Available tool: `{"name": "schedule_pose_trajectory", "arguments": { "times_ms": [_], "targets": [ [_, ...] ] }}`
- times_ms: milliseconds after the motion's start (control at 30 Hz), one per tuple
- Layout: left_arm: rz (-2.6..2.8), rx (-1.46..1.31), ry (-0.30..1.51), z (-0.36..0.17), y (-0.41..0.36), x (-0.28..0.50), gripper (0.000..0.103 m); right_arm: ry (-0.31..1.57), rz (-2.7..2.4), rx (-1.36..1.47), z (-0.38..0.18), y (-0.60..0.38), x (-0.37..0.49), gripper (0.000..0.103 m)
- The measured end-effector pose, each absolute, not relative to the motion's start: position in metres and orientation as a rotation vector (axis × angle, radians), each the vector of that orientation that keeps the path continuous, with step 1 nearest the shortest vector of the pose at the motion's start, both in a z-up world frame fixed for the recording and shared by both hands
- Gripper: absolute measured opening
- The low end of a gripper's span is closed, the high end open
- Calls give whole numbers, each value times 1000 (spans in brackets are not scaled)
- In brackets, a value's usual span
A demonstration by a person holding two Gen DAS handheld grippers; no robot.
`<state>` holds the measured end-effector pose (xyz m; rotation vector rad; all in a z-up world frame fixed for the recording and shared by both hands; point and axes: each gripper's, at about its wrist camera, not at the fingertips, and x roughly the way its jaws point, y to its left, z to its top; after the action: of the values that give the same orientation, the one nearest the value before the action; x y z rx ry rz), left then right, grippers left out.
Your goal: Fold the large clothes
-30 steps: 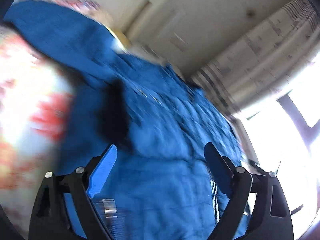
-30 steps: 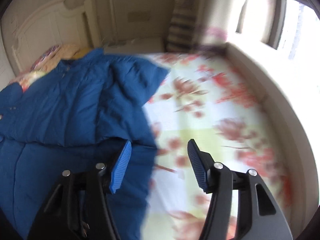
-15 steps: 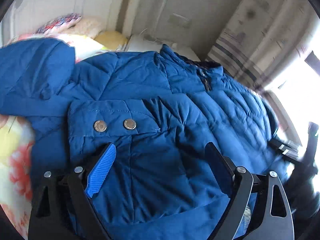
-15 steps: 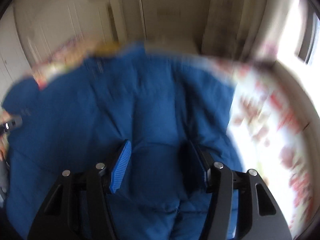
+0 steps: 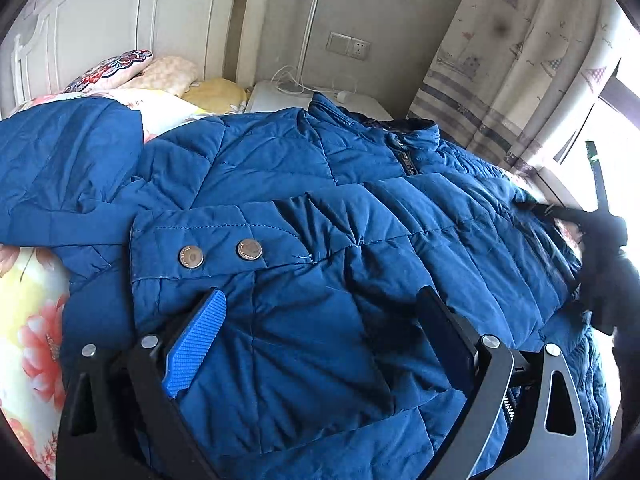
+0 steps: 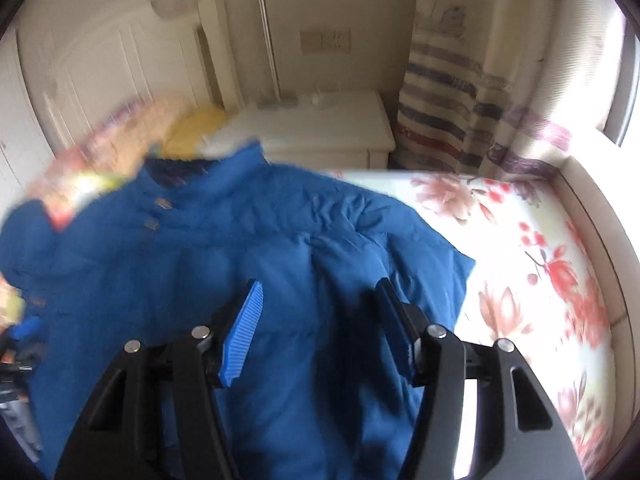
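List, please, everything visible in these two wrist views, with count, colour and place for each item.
puffer jacket: 1, blue, spread across the bed, collar toward the headboard
snap buttons: 2, metallic, on a sleeve cuff folded over the jacket front
bedsheet: 1, pale with red flowers, under and right of the jacket
pillows: 3, one patterned, one beige, one yellow, at the headboard
headboard: 1, white, behind the pillows
nightstand: 1, white, beside the bed
wall socket plate: 1, white, above the nightstand
curtain: 1, pale with stripes, by the window
left gripper: 1, black with blue pads, open over the jacket
right gripper: 1, same make, open over the jacket
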<state>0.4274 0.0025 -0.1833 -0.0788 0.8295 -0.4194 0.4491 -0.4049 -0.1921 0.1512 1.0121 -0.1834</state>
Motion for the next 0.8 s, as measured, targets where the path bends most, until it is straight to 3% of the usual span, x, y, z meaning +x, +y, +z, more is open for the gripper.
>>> {"name": "schedule_pose_trajectory", "arguments": {
  "times_ms": [133, 233, 300, 467, 567, 800],
  "targets": [
    [-421, -81, 830, -184, 3, 429, 91, 1029, -206, 171, -187, -407, 454, 64],
    [-424, -86, 830, -183, 4, 428, 91, 941, -206, 168, -165, -408, 462, 65],
    [-424, -85, 829, -183, 3, 428, 91, 910, -229, 161, -162, -414, 476, 70],
    [-422, -80, 829, -183, 3, 428, 92, 1054, -275, 195, -210, -442, 518, 77],
    [-419, -75, 830, -183, 2, 428, 92, 1060, -273, 226, -211, -447, 520, 80],
    [-418, -74, 831, -183, 1, 428, 91, 881, -154, 177, -160, -387, 434, 81]
  ]
}}
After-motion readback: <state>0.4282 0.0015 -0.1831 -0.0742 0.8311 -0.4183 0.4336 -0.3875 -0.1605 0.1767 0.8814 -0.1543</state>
